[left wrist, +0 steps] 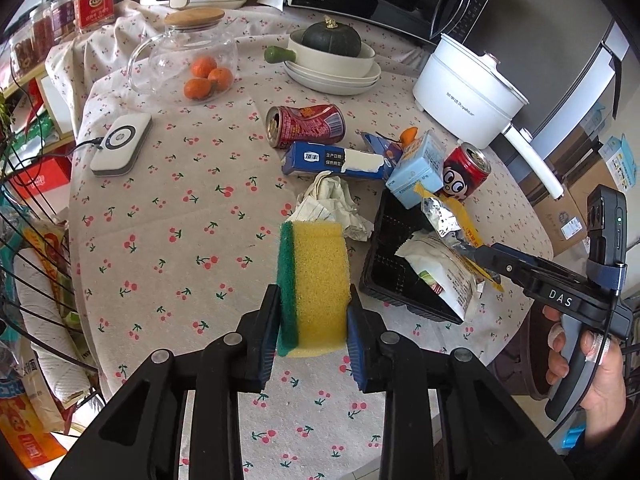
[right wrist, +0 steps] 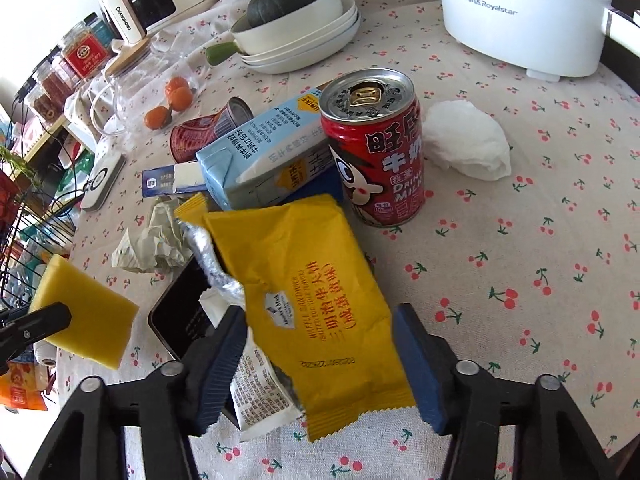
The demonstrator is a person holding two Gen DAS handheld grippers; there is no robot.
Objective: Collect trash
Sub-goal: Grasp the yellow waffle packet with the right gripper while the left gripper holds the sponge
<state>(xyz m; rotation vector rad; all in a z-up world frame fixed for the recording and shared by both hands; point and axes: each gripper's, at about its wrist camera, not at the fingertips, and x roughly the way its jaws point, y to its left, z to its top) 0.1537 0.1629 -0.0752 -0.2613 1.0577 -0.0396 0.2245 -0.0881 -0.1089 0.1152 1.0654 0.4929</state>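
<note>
Right tongs [right wrist: 320, 356] | straddling wrapper [right wrist: 316, 300] | yellow, torn, crinkled, red print

Torn yellow wrapper [right wrist: 316, 320] lies tilted over black tray [right wrist: 180, 320]; upright red can [right wrist: 376, 148] at one o'clock.

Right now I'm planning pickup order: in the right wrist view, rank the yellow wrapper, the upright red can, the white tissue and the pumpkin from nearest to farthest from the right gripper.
1. Yellow wrapper, between the right gripper fingers.
2. Upright red can, just beyond the wrapper.
3. White tissue, right of the can, slightly farther.
4. Pumpkin, in the bowl at the table's far side.
</note>
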